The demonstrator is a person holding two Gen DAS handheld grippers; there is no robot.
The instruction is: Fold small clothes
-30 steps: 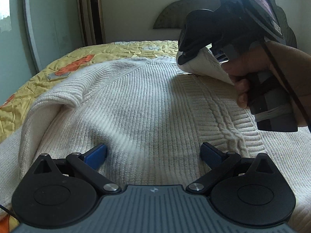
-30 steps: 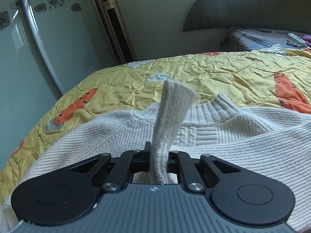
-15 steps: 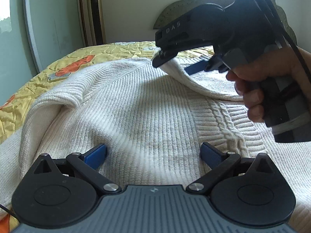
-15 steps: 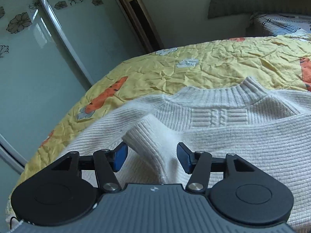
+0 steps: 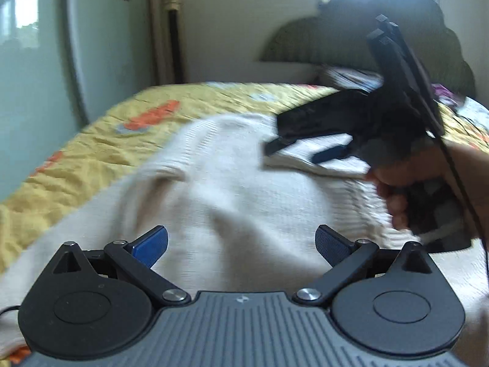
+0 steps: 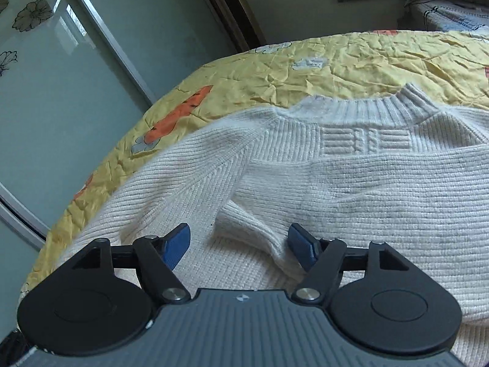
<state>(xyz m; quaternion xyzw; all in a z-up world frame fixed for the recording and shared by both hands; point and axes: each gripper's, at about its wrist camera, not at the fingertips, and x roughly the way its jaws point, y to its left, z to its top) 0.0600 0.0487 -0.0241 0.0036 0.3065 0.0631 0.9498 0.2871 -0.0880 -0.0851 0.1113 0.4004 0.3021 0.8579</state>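
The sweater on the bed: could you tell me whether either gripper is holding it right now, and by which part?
Nothing is held. The right gripper is opening, the sweater's sleeve cuff lying loose between its fingers. The left gripper stands open over the knit.

Left gripper (image 5: 241, 243): black linkage arms, blue ribbed pads, round black housings, silver pivot screws, grey ridged body with small white emblem. Right gripper (image 6: 240, 244): same build. From left wrist view: right hand (image 5: 421, 180) bare on black pistol-style handle; thin black cable alongside.
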